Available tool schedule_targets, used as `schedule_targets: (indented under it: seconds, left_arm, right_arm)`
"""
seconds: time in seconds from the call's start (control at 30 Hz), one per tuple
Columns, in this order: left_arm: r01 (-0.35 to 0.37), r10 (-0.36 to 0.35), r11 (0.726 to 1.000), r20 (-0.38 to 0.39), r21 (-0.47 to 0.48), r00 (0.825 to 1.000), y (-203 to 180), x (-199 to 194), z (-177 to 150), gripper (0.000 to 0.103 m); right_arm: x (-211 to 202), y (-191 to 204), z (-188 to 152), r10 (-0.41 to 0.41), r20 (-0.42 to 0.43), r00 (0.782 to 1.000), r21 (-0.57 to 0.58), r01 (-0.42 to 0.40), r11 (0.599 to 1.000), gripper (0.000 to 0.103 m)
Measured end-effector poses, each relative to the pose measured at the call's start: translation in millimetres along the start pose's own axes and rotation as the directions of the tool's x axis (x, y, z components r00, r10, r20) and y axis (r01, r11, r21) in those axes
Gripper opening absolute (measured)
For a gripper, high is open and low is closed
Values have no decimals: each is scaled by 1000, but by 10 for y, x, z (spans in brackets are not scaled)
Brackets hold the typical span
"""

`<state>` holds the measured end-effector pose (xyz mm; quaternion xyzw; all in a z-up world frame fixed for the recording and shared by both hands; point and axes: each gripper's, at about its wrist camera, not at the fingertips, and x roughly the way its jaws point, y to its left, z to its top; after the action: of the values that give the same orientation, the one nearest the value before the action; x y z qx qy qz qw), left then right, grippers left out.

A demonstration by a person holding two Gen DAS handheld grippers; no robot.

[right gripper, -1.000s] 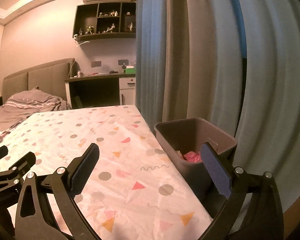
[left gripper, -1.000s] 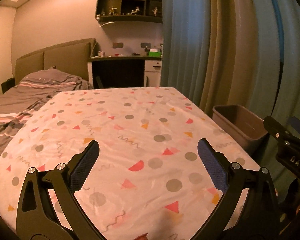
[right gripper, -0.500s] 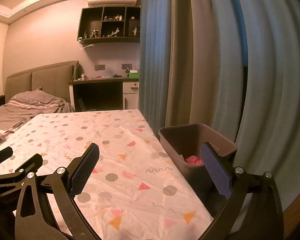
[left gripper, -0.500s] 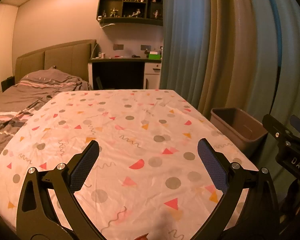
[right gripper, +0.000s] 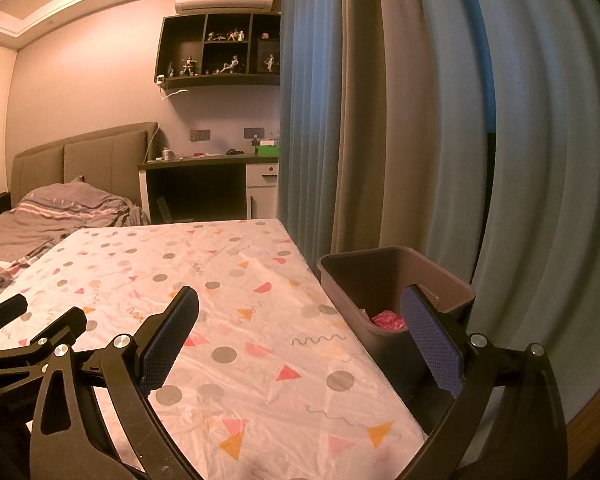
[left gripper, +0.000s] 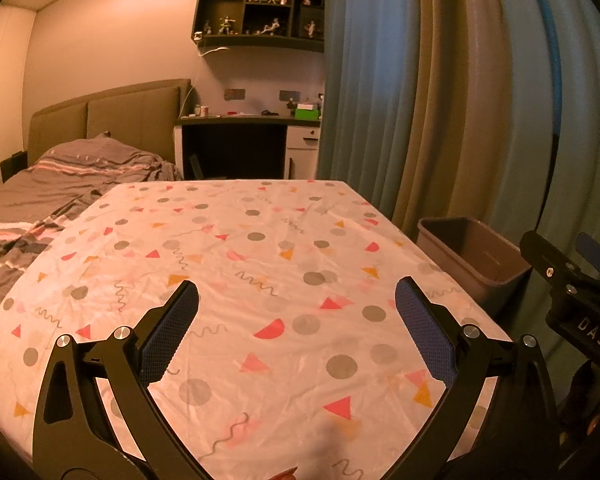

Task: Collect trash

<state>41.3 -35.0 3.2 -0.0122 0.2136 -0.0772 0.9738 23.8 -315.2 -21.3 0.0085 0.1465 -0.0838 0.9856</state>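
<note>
Both tongs stand wide apart and empty — left tongs (left gripper: pixel 296 312) low centre of the left wrist view, right tongs (right gripper: pixel 300 312) low centre of the right wrist view, neither touching anything

Worktop (left gripper: pixel 260 264) under a patterned cloth of dots, triangles and squiggles; no loose item shows on it in either view. A small reddish sliver at the very bottom edge of the left view is too cropped to name

Bin (right gripper: pixel 380 276) sits at the right edge of the worktop, centre right of the right wrist view, against the curtain (right gripper: pixel 380 120). Inside, near the lower wall, a crumpled pink piece of trash (right gripper: pixel 388 320), partly hidden behind the right tong finger. From the left wrist view the bin (left gripper: pixel 476 256) shows only its inner wall, contents out of sight

Judgement: collection looks done or nearly so, with trash in the bin and nothing left on the visible cloth. Possibly more lies outside the frames — bed and desk in the upper left too far and dim to check
</note>
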Motion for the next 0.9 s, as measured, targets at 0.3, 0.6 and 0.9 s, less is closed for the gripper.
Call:
schedule_targets:
  seconds: [0.3, 0.6, 0.9]
  left_arm:
    - [0, 0, 1000, 2, 0, 1000, -58, -15, 16, 97]
    - [2, -2, 1000, 2, -3, 1000, -58, -11, 14, 97]
    - [3, -3, 1000, 3, -2, 1000, -94, -13, 17, 97]
  right_arm:
    - [-7, 4, 4, -1, 5, 1000, 1, 1, 1000, 97]
    - [-29, 33, 12, -2, 8, 1000, 4, 2, 1000, 97]
    - [-28, 21, 14, -3, 8, 1000, 6, 3, 1000, 97]
